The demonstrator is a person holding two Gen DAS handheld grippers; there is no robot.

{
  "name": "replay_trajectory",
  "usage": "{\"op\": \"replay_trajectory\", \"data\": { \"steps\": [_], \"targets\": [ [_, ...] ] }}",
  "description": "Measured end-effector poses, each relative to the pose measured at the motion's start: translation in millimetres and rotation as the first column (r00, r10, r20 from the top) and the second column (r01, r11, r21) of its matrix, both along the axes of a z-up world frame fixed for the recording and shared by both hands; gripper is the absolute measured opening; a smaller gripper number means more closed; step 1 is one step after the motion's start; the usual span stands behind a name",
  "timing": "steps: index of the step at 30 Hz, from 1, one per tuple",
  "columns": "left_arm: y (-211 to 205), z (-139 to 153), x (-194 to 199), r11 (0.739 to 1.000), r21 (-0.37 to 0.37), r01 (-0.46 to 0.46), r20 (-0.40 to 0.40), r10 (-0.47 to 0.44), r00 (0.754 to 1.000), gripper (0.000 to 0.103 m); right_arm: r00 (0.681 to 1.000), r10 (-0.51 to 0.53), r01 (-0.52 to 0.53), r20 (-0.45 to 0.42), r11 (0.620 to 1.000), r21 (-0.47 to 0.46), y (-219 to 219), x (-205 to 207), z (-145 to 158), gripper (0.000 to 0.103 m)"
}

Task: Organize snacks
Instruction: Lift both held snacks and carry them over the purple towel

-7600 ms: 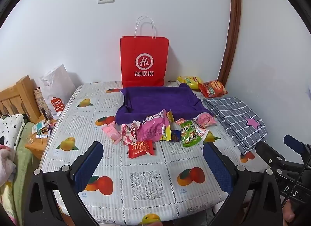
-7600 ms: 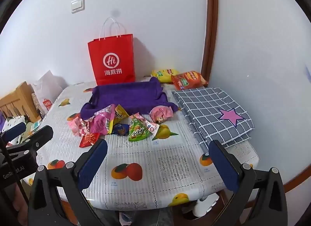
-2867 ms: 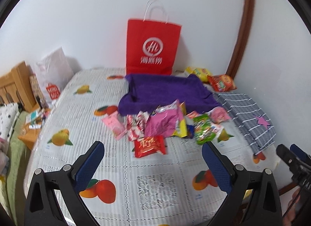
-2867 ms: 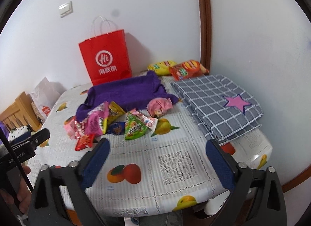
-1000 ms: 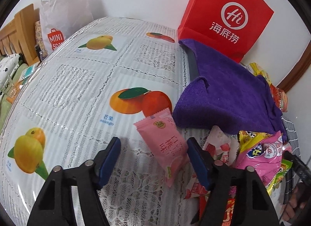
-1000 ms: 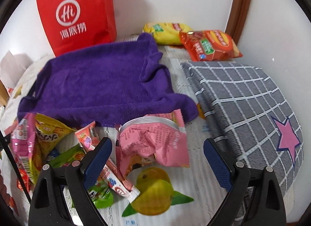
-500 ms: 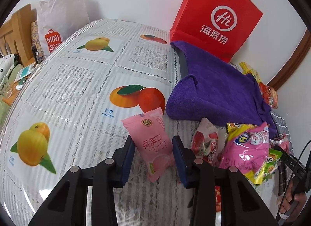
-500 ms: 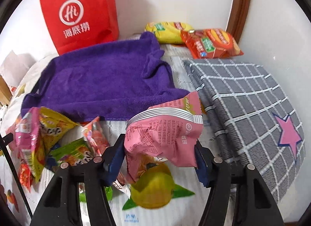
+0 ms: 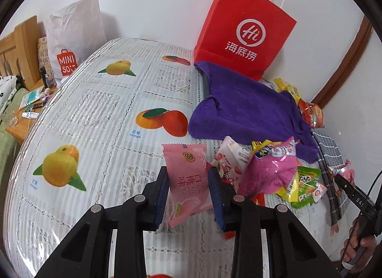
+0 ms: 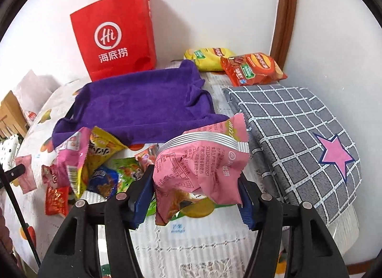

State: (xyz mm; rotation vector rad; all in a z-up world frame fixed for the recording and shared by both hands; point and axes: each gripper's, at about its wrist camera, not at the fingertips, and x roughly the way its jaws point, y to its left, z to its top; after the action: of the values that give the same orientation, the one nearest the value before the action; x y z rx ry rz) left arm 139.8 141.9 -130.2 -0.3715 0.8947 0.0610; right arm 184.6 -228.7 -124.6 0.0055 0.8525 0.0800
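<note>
- Pink shows twice in the grips: two grippers, one packet in each.
- Left gripper (image 9: 188, 188), lower centre of its view: jaws closing on a flat pink peach-flavour packet (image 9: 187, 180), both blue pads against its sides. Its long axis runs up the frame, tilted slightly, the crimped end with the round logo uppermost and the peach picture at the lower end.
- Upper left of that view, one white shopping bag (image 9: 71, 39); upper right, one red paper bag (image 9: 243, 34), standing behind one purple towel (image 9: 248, 108).
- Right of the held packet, a loose heap of snacks (image 9: 274, 170) on the fruit-print tablecloth (image 9: 95, 115); too overlapped to count surely.
- Right gripper (image 10: 197, 192), lower centre of its own view: jaws clamped on a puffy pink snack bag (image 10: 203, 165), crumpled between the pads, its silver-ribbed seal up and leaning right.
- Upper right there, two chip bags side by side: one yellow (image 10: 207, 57), one orange (image 10: 253, 67).
- Far right, one grey checked cloth (image 10: 298, 134) bearing one pink star.
</note>
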Motion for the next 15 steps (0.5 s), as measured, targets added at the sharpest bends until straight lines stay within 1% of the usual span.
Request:
{"op": "replay_trajectory", "data": {
  "steps": [4, 7, 15],
  "targets": [
    [5.5, -3.2, -5.1, 1.000, -0.015, -0.010, -0.027, 0.010, 1.000, 0.031, 1.000, 0.000, -0.001, 0.015, 1.000, 0.007, 2.7, -11.1, 5.4, 0.061],
    [10.8, -8.3, -6.3, 0.999, -0.042, -0.021, -0.043, 0.019, 0.999, 0.031, 1.000, 0.001, -0.002, 0.022, 1.000, 0.013, 4.7, -15.8, 7.9, 0.061],
    [12.4, -16.4, -5.8, 0.999, -0.038, -0.031, -0.055, 0.029, 0.998, 0.031, 1.000, -0.003, 0.003, 0.024, 1.000, 0.018, 2.8, -18.7, 8.4, 0.061]
  ]
}}
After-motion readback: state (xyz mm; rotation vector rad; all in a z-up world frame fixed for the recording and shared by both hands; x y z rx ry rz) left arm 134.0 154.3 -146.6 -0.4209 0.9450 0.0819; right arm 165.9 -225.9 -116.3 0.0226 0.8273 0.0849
